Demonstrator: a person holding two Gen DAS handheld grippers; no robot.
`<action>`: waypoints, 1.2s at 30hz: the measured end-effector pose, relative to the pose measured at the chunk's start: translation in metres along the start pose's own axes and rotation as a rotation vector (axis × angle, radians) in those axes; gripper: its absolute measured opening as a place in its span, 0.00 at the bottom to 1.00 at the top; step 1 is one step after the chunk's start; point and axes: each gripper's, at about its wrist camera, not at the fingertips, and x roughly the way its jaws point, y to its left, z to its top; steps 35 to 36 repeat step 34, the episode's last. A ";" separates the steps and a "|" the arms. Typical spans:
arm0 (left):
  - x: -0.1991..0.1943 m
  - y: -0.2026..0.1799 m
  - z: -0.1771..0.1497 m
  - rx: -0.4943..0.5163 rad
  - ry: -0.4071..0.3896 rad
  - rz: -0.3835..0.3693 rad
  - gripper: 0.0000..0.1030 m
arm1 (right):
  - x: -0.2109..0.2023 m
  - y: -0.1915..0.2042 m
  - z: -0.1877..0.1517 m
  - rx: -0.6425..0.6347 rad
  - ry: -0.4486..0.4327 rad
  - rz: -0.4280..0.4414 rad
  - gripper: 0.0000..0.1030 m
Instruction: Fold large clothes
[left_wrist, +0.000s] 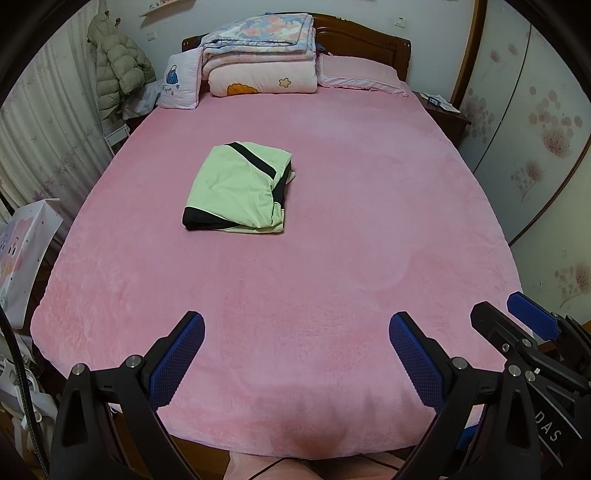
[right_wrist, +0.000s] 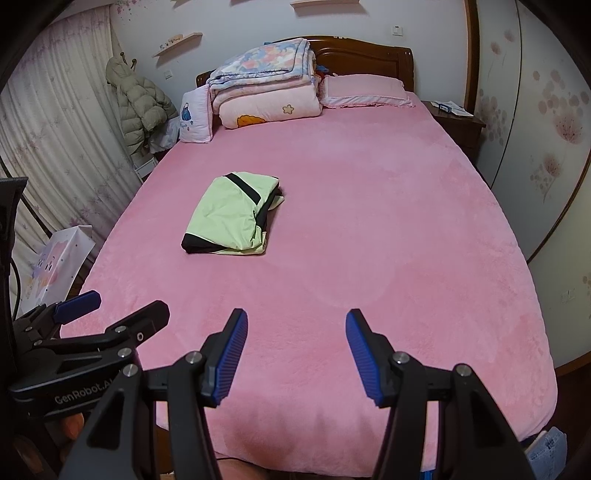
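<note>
— Trouble, if any came, would have started with the light green garment with black bands (left_wrist: 238, 186), wouldn't it? Where did it lie?

— Folded into a compact block on the pink plush bedspread (left_wrist: 351, 229), left of the bed's middle and well apart from both tools. It looked done, or close to it, though the right-hand edge showed loose layers peeking out.

— And the grippers?

— Both hovered over the foot of the bed. The left gripper (left_wrist: 297, 354) had its blue-padded jaws spread wide with nothing between them. The right gripper (right_wrist: 296, 356) stood moderately apart, also empty.

— So what could have gone wrong?

— My guess: reaching that far up the bed, a pad could have caught only the top layer, so that lifting peeled the fold open. The fabric looked thin and slippery, so a shallow pinch might have let it slide out.

— Anything else?

— The plush cover could have dragged on the bundle if it were pushed rather than lifted, skewing the stack. The two tools also sat just beside each other; a careless swing might have knocked them together.

— The stacked quilts (left_wrist: 260, 55) at the headboard?

— Far off; no risk there.
</note>
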 end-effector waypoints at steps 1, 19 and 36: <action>0.000 0.000 0.001 0.002 0.000 0.000 0.97 | 0.001 -0.001 0.000 0.001 0.001 0.001 0.54; 0.002 0.005 0.005 0.016 0.007 -0.003 0.97 | 0.003 -0.006 0.000 0.005 0.005 0.001 0.54; 0.006 0.007 0.009 0.017 0.025 -0.005 0.97 | 0.005 -0.007 -0.004 0.014 0.017 -0.001 0.54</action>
